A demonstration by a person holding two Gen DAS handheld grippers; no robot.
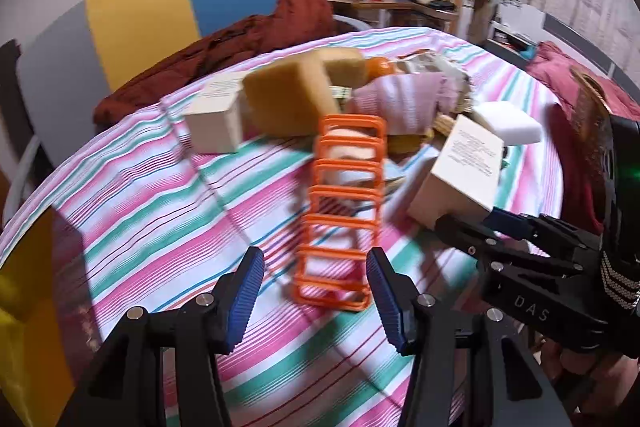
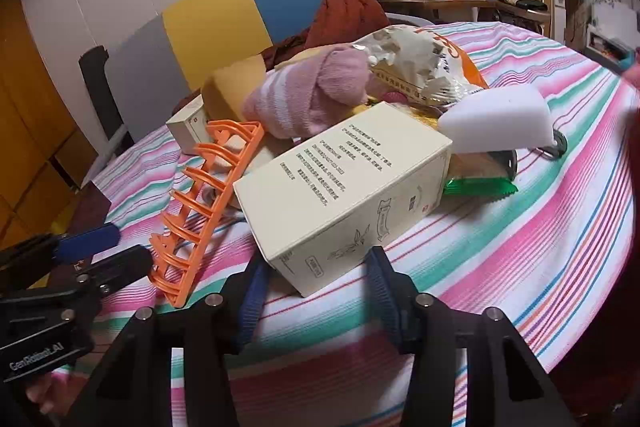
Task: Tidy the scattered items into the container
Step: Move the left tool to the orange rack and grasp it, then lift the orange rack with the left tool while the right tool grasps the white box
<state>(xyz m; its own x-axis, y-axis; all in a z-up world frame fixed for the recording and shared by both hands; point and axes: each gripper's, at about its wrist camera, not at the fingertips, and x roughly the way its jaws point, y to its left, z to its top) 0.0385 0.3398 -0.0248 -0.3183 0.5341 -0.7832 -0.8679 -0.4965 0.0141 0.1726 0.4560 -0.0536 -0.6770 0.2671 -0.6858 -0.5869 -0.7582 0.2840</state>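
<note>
A round table under a pink, green and white striped cloth (image 2: 520, 227) holds a heap of scattered things. The right gripper (image 2: 316, 283) has its blue pads closed on the near corner of a cream printed box (image 2: 344, 187). The left gripper (image 1: 316, 299) stands partly open just short of an orange plastic rack (image 1: 344, 211), not touching it. Behind lie a yellow sponge (image 1: 296, 95), a pink sock (image 2: 304, 103), a snack bag (image 2: 416, 63) and a white foam block (image 2: 496, 123).
</note>
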